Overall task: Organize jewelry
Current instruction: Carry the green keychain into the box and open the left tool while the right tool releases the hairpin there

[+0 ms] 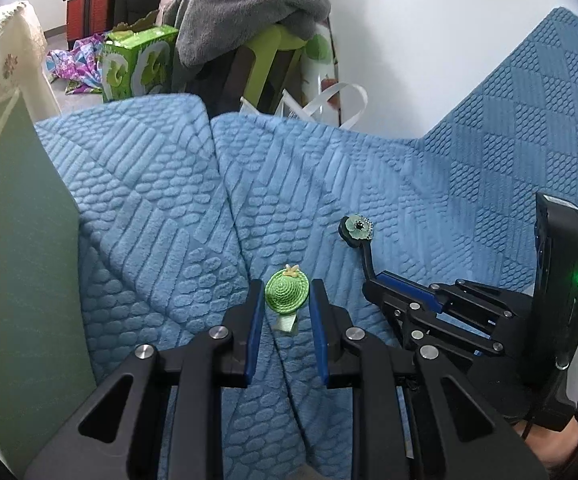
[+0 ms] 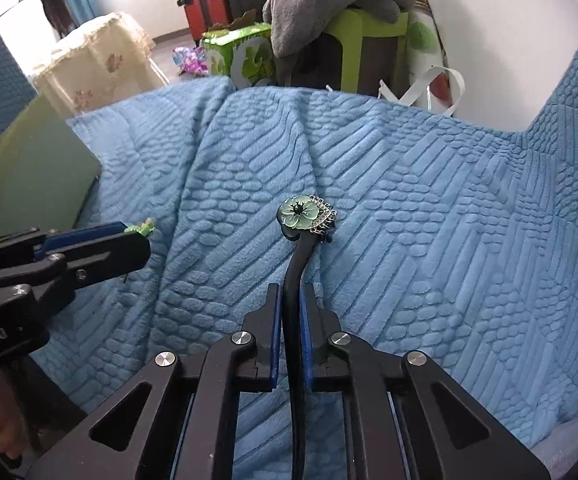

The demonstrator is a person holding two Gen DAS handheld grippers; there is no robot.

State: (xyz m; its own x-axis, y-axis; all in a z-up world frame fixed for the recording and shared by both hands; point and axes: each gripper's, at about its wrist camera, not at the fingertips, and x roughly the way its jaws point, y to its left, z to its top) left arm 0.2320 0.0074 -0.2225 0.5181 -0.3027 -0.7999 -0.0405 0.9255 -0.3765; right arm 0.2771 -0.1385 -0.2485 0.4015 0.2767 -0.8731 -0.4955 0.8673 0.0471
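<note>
Left gripper [image 1: 285, 304]: fingers stand part-way apart with the green hat clip [image 1: 287, 295] between them; the woven green disc sits at the fingertips, its pale ribbon tail pointing back toward the palm. In the left wrist view a sliver of gap shows on each side of the disc, so I cannot tell whether the pads actually press on it. In the right wrist view only a scrap of green shows past the left fingertips. Right gripper [image 2: 290, 300]: fingers clenched on the black stem of the flower hairpin [image 2: 304, 211]. Stem runs straight out along the line of the fingers, bends slightly, and ends in the pale green flower head with a small chain cluster at its right side. Long axis of the pin is therefore the gripper's own pointing axis, head farthest from the hand. Both pieces are over the blue quilted bedspread [image 1: 149, 208], roughly mid-surface, well short of its far edge; whether the flower head rests on the fabric or hangs just above it is not clear. The two grippers are side by side, near each other but apart. No tray or box shows; a flat green panel [image 1: 21, 240] stands at the bedspread's left edge, nearer the left gripper. Judgement: the next placement depends on which way the pin's head points when set down.
</note>
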